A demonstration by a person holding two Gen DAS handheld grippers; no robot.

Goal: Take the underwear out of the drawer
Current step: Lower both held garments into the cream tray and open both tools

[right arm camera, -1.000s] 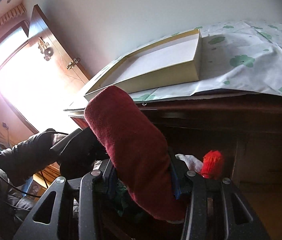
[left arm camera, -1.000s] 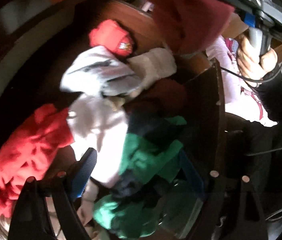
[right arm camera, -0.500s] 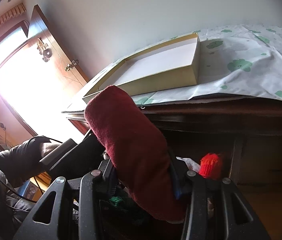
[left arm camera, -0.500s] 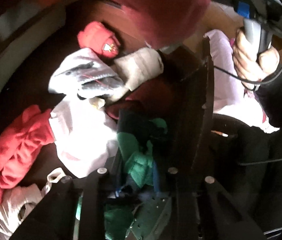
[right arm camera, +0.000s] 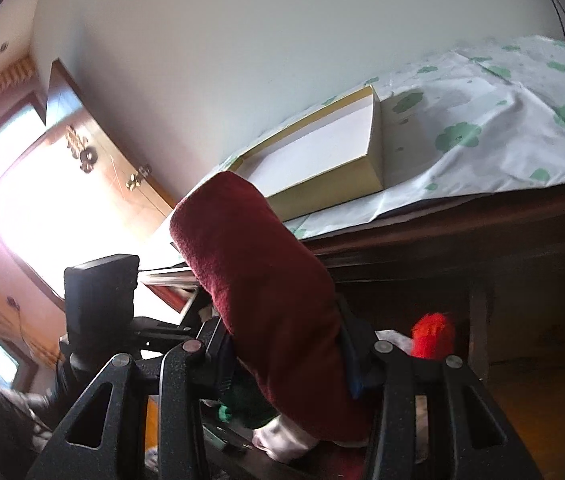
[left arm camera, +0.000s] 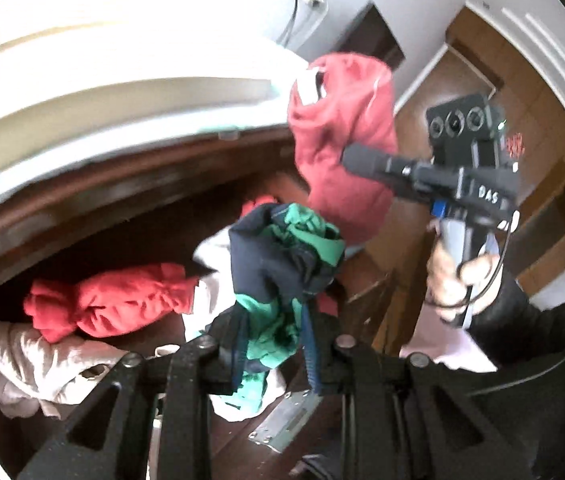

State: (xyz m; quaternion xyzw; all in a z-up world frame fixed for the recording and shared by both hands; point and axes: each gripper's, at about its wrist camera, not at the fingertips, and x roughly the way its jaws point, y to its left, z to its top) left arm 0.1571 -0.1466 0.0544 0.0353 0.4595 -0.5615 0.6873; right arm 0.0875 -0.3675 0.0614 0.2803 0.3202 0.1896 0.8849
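In the left wrist view, the open drawer (left arm camera: 94, 216) runs across the left and middle. At its far left lies one pale pinkish bundle (left arm camera: 30, 360), and just right of it one bright red garment (left arm camera: 110, 300), bunched up and touching the pale one. A white piece (left arm camera: 210, 300) lies behind the middle.

In the middle the left claw (left arm camera: 274, 344) is clamped tight on one navy-and-green pair of underwear (left arm camera: 282, 264), which bunches up above the fingers, raised over the other clothes, with folds also trailing down between the fingers.

To the right, the right claw (left arm camera: 358, 160) grips one dark red pair of underwear (left arm camera: 342, 140) that hangs in the air above the drawer's right end. A hand (left arm camera: 454, 280) in a dark sleeve holds that tool's handle.

In the right wrist view, the right claw (right arm camera: 286, 348) pinches the same dark red underwear (right arm camera: 266, 292), which stands up between the fingers. Beyond it, one shallow yellow box (right arm camera: 322, 176) rests on the white, green-spotted cloth (right arm camera: 482, 132) covering the counter. One small red knitted item (right arm camera: 432, 334) shows in the drawer at lower right.
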